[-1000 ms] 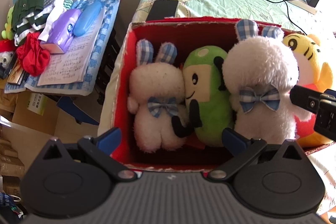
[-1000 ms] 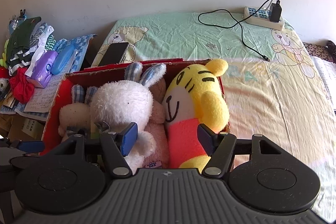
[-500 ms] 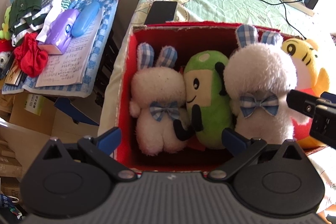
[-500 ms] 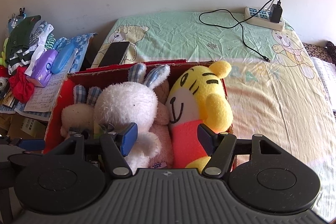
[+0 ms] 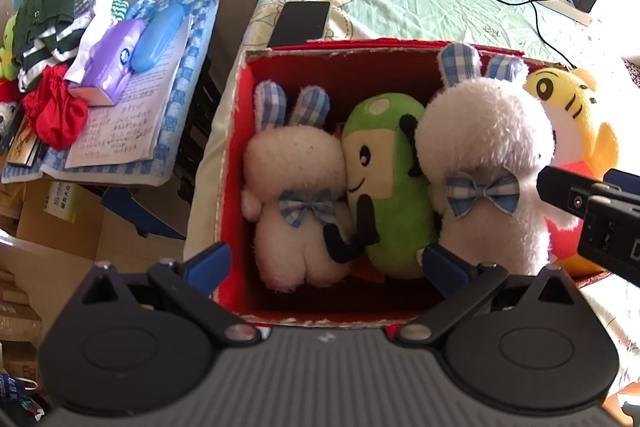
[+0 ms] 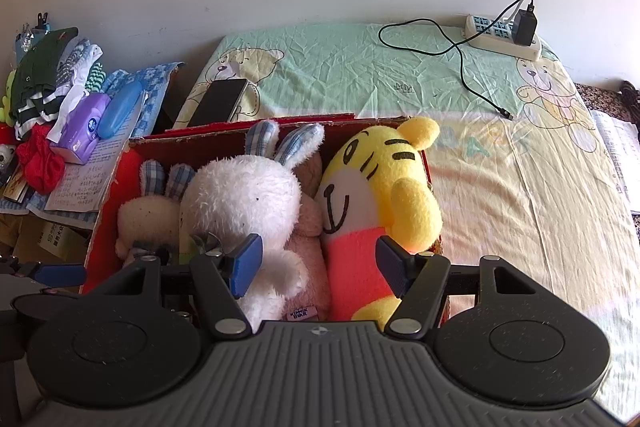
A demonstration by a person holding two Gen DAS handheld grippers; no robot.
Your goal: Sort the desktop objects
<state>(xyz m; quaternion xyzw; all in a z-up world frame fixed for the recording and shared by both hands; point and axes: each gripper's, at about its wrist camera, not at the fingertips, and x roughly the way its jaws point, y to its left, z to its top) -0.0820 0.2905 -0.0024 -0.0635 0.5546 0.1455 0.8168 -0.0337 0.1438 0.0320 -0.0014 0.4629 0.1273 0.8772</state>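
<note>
A red cardboard box (image 5: 236,151) (image 6: 112,187) on the bed holds several plush toys. From left to right: a small white rabbit (image 5: 296,187) (image 6: 148,215), a green bean doll (image 5: 392,187), a big white rabbit (image 5: 488,155) (image 6: 244,199) and a yellow tiger (image 5: 572,123) (image 6: 384,191). A pink plush (image 6: 310,259) is wedged between the big rabbit and the tiger. My left gripper (image 5: 324,263) hangs open above the box's near edge, holding nothing. My right gripper (image 6: 320,267) is open too, its fingers astride the pink plush and the tiger's red belly.
A black phone (image 5: 302,23) (image 6: 218,103) lies on the bear-print sheet (image 6: 360,75) behind the box. A power strip (image 6: 504,35) with a charger cable (image 6: 460,55) sits at the back right. To the left, a stand carries clothes (image 5: 52,7), a purple tissue pack (image 5: 108,59), a blue case (image 5: 160,35) and papers (image 5: 120,131).
Both grippers have drawn back a little from the box, so the toys look slightly farther away. Nothing was grasped and the toys have not moved.
</note>
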